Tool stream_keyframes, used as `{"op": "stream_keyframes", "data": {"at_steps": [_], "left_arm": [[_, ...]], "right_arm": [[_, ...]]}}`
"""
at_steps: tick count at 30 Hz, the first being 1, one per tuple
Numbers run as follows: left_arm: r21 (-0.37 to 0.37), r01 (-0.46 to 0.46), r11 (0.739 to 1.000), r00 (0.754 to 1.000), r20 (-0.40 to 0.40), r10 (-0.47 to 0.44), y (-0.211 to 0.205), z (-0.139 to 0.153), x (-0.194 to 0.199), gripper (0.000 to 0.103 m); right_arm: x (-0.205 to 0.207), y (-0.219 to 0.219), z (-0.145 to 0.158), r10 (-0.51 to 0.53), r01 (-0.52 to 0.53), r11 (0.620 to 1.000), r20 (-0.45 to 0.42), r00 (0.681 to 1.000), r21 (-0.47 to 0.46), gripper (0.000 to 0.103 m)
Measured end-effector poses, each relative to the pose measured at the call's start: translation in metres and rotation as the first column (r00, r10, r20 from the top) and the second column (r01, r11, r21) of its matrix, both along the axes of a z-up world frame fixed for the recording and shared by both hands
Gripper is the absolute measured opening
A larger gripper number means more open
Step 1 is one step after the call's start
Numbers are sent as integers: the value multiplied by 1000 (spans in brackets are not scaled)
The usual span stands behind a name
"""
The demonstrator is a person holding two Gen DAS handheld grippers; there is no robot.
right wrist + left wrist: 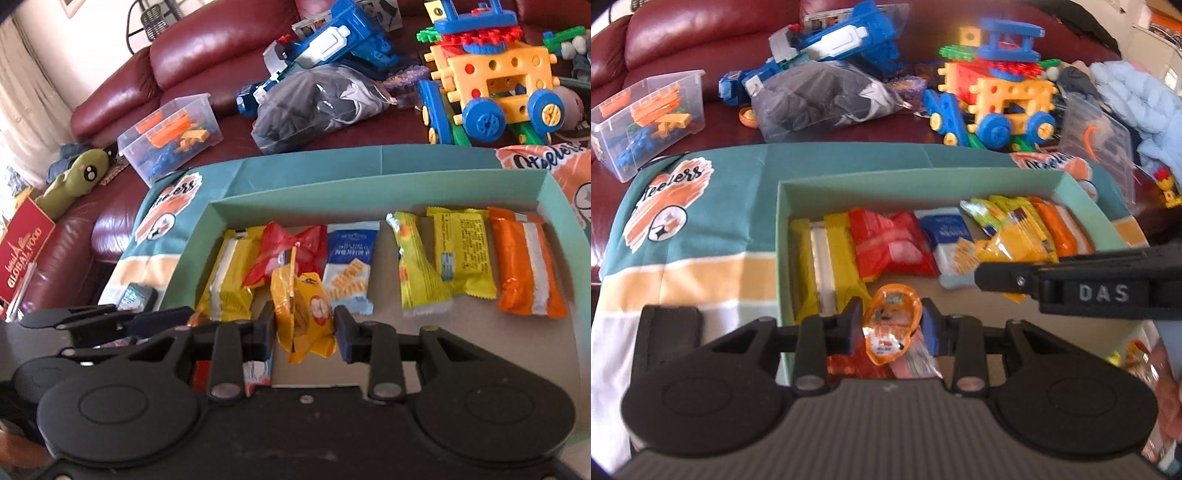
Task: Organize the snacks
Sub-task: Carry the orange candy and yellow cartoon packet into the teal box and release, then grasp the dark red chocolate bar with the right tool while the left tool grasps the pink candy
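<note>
My left gripper (891, 328) has its jaws closed on an orange snack pouch (891, 326), held over the near end of the green box (916, 177). My right gripper (306, 328) — jaws clamped on a yellow snack packet (306, 317) — hangs above the same box, where wrapped snacks lie in a row.

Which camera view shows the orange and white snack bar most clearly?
The right wrist view: the orange and white snack bar lies fully visible at the box's right end. In the left wrist view, the right gripper partly covers it.
</note>
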State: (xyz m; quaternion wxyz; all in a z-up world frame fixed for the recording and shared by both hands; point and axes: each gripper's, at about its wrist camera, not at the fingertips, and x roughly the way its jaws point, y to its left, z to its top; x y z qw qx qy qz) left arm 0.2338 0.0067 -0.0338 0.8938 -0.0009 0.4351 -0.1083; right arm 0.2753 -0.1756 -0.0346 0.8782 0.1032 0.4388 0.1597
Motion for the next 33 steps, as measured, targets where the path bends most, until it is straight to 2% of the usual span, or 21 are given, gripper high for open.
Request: {"op": "stream_keyframes", "data": {"at_steps": [1, 2, 3, 4, 5, 8, 11, 18, 28, 33], "left_arm": [[11, -23, 1000, 1000, 4, 23, 1, -1, 4, 58], [21, -47, 999, 999, 10, 46, 2, -2, 7, 82], [30, -71, 997, 997, 22, 71, 4, -2, 8, 90], [34, -86, 996, 996, 32, 85, 5, -2, 7, 91], [31, -86, 996, 996, 29, 85, 7, -2, 10, 91], [29, -84, 996, 996, 26, 83, 9, -1, 8, 95], [42, -89, 995, 996, 36, 87, 8, 3, 4, 100], [33, -91, 995, 995, 48, 89, 9, 17, -16, 103], [13, -89, 996, 995, 40, 88, 15, 30, -72, 103], [22, -87, 996, 996, 24, 86, 21, 26, -100, 103]], "right_arm": [[4, 0, -1, -6, 6, 1000, -3, 1000, 11, 40], [8, -1, -2, -15, 15, 1000, -3, 1000, 23, 51], [10, -2, -2, -26, 26, 999, 0, 1000, 35, 59], [11, -3, -1, -33, 33, 998, 4, 999, 44, 75], [10, -3, 1, -40, 39, 998, 13, 999, 46, 83], [7, -2, 3, -28, 27, 999, 32, 999, 36, 87], [3, -3, 4, -33, 31, 999, 35, 999, 40, 96], [-14, -4, 14, -28, 27, 1000, 57, 998, 14, 103], [-65, -7, 34, -30, 30, 1000, 65, 997, 1, 103], [-92, -8, 37, -32, 31, 999, 57, 998, 4, 103]]}}
